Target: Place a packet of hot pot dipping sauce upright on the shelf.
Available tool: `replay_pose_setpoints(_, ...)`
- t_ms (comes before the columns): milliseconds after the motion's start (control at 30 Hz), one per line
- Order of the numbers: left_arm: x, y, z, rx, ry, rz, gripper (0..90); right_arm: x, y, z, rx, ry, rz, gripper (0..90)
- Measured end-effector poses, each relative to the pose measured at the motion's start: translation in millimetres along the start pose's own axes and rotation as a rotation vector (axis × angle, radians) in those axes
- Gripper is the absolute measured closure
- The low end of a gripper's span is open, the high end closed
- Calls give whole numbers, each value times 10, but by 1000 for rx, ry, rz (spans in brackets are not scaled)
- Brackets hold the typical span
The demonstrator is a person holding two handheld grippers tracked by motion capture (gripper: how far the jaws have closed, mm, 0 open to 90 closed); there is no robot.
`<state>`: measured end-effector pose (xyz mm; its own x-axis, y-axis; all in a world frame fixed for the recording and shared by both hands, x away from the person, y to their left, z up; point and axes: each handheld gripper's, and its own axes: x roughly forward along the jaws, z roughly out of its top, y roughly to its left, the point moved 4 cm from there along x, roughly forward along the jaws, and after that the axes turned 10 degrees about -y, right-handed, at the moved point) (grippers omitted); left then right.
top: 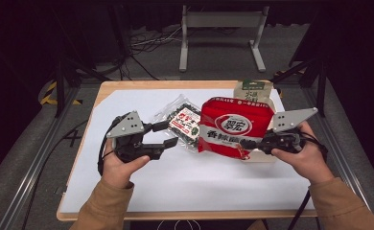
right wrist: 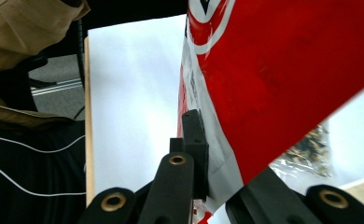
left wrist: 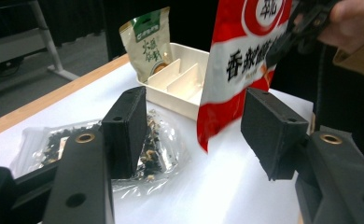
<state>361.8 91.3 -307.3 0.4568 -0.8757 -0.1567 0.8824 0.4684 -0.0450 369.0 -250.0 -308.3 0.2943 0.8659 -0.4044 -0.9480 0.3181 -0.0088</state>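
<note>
Sleeves [top: 106, 206] are seen lowest. Red pouch [top: 235, 127] is held above the tabletop [top: 175, 182] by the closed right gripper [top: 245, 143]; the left gripper [top: 163, 134] is half open, empty. Held by its edge, the pouch could be dropped.

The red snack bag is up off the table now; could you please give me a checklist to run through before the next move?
1. Right gripper clamped on the red snack bag: ok, jaws shut on its lower edge.
2. Bag lifted off the table: ok.
3. Left gripper free: ok, jaws open, nothing between them.
4. White divided tray has open compartments: ok, front ones look bare.
5. Green-topped pouch standing in the tray's far end: ok.
6. Clear packet of dark bits out of the way: cannot tell, it lies close beside the bag.
</note>
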Motion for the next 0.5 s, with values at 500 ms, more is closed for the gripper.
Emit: replay_pose_setpoints(500, -22, 175, -143, -21, 32, 48, 375, -252, -406, 137, 16, 19, -85, 894)
